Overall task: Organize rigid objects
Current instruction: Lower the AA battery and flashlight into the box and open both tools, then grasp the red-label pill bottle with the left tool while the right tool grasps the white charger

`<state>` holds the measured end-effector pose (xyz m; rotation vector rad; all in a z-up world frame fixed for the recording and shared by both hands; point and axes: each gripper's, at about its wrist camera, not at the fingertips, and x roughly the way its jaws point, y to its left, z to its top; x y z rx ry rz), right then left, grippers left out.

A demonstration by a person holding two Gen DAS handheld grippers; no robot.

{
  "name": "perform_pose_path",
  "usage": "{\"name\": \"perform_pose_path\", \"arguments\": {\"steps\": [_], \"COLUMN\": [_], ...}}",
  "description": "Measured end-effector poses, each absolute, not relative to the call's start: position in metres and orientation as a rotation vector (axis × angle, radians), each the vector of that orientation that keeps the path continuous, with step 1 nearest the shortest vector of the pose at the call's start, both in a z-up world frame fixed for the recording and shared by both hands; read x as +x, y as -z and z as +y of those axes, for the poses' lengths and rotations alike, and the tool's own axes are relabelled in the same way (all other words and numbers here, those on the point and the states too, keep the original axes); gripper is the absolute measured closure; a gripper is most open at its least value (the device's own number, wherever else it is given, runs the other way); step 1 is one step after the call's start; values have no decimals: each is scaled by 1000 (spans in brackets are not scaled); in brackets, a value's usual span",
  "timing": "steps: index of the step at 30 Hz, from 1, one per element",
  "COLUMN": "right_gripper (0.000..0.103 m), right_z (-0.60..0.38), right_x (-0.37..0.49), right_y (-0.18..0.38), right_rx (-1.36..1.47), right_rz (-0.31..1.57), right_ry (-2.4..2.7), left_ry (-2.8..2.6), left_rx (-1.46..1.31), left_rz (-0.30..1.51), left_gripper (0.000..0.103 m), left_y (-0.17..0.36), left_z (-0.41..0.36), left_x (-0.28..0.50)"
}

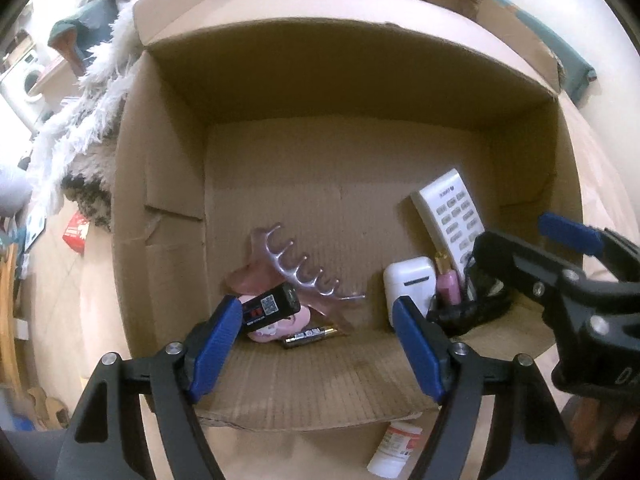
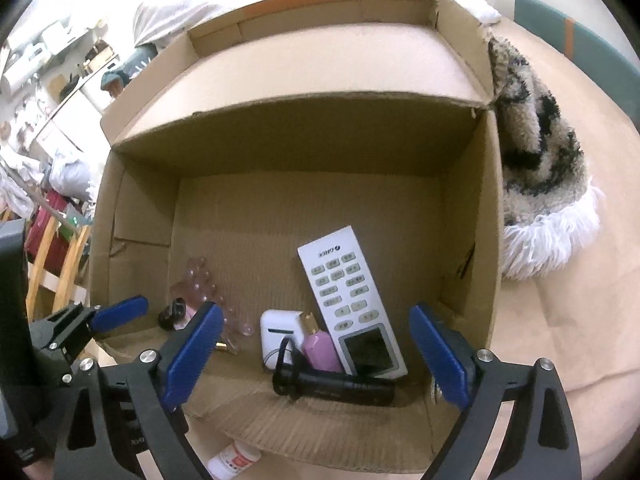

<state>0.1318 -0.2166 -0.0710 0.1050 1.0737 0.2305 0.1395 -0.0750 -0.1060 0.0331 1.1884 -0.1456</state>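
I look down into an open cardboard box [image 1: 160, 220]. My left gripper [image 1: 316, 344] is open above its near floor. A small black block with a red label [image 1: 272, 306] rests on a pink item right beside the left pad, and nothing presses it from the other side. Near it lie a clear pink hair claw [image 1: 296, 264] and a battery [image 1: 312, 334]. My right gripper [image 2: 316, 354] is open over a black flashlight [image 2: 340, 386]. Behind the flashlight are a white remote [image 2: 344, 292], a white earbud case [image 2: 280, 330] and a pink tube [image 2: 320, 348].
A white bottle with a red label [image 1: 394, 452] lies outside the box at its near flap. A shaggy black-and-white rug [image 2: 540, 168] lies against the box's right side. The far half of the box floor [image 2: 260, 216] is bare cardboard.
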Motion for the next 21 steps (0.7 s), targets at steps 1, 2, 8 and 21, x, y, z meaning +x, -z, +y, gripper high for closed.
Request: {"name": "perform_pose_path", "arguments": {"steps": [1,2,8,21], "right_gripper": [2,2,2,2], "right_z": [-216,-217,-216,-229], "right_x": [132,131,131,122], "right_y": [71,72,73,50], "right_rx": [104,102,104,158], "right_rz": [1075,1077,1083,978], "right_ry": [-229,-227,-226,-242], "left_ry": [137,133,128,181], "left_rx": [21,13,-29,-169], "left_rz": [1189,1190,1184,1136], "left_gripper": [28,28,28,28], "left_y": [106,106,104,78], "left_z": [-74,-71,-63,-45], "left_x": [141,140,141,131]}}
